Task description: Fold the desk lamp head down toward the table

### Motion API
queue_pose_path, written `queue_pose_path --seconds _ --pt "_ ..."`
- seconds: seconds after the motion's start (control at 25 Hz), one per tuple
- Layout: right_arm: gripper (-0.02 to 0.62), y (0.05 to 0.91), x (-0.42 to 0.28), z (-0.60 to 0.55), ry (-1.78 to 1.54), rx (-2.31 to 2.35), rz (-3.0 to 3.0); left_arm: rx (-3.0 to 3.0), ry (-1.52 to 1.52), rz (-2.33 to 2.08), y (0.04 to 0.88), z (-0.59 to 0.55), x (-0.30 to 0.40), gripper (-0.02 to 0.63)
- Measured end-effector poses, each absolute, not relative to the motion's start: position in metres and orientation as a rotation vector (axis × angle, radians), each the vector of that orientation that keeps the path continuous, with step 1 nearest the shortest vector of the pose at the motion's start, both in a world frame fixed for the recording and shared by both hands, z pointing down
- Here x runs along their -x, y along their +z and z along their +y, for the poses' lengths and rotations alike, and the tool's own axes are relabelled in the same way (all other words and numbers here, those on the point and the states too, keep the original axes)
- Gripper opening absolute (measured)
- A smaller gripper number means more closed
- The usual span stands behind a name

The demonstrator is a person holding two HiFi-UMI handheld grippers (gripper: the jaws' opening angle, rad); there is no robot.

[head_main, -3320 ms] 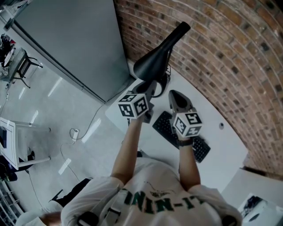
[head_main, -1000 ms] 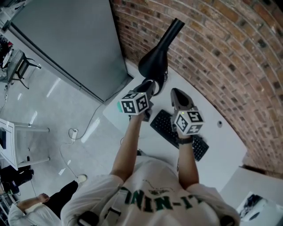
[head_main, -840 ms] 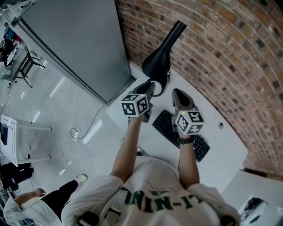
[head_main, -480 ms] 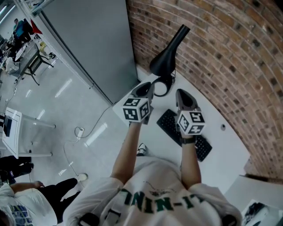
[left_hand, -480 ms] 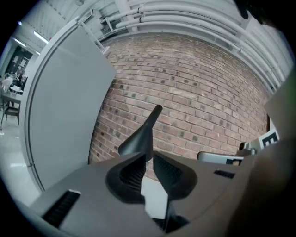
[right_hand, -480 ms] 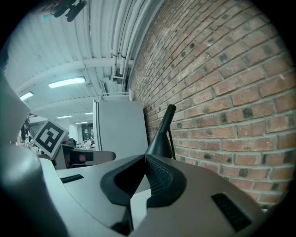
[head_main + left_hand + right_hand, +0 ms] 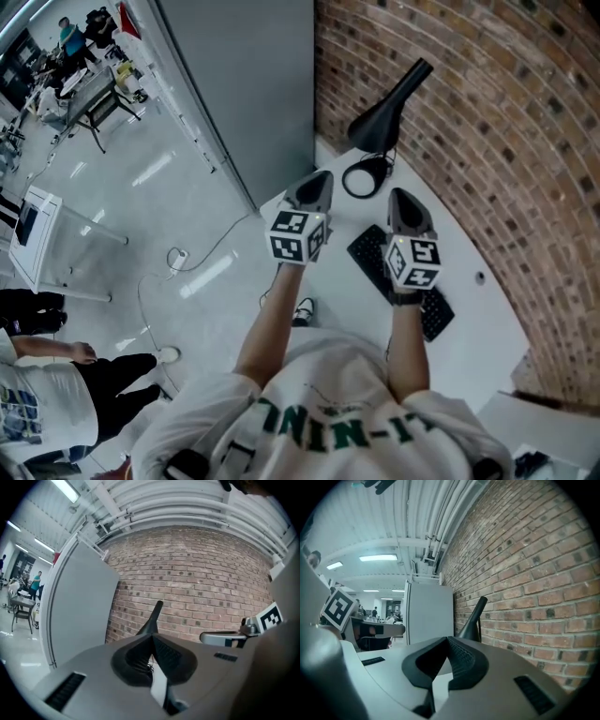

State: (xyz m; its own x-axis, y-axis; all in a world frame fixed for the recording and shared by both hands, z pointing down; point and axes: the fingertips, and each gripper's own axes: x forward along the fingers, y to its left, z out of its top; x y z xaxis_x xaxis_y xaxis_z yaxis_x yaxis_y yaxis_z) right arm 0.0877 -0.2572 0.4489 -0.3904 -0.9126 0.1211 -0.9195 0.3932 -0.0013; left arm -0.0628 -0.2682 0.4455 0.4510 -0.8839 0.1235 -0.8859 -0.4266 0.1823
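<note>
Head view, from the left: a tall grey panel [image 7: 244, 84] stands at the white table's [image 7: 478, 319] edge. Just right of it is the left gripper [image 7: 319, 176], held short of the lamp. Its jaws have just been closing, and the left gripper view shows the ridged pads [image 7: 164, 651] meeting with nothing between them.

Next comes the black cone-headed desk lamp [image 7: 386, 117] at the back of the table by the red brick wall [image 7: 487, 112]. Its wide mouth tips down over a dark ring [image 7: 366, 175], and its narrow neck points up. With both tools apart from the lamp, the fold looks finished or nearly so, and the hands seem merely parked.

The right gripper [image 7: 401, 194] is level with the left and also closed on nothing. It hovers over a black keyboard [image 7: 367, 253], part of which it hides.

The lamp's hinge and arm cannot be made out. Whether the ring is its base or coiled cable is unclear. In both gripper views, the gripper bodies hide everything below the lamp's neck.
</note>
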Motion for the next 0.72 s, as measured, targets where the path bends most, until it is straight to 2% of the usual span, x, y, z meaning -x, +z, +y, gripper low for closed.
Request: queue_pose_path --seconds 0.72 --pt "0.005 0.441 -0.088 -0.18 0.097 -1.677 -2.574 -2.519 -0.008 -1.685 0.432 -0.18 0.066 0.002"
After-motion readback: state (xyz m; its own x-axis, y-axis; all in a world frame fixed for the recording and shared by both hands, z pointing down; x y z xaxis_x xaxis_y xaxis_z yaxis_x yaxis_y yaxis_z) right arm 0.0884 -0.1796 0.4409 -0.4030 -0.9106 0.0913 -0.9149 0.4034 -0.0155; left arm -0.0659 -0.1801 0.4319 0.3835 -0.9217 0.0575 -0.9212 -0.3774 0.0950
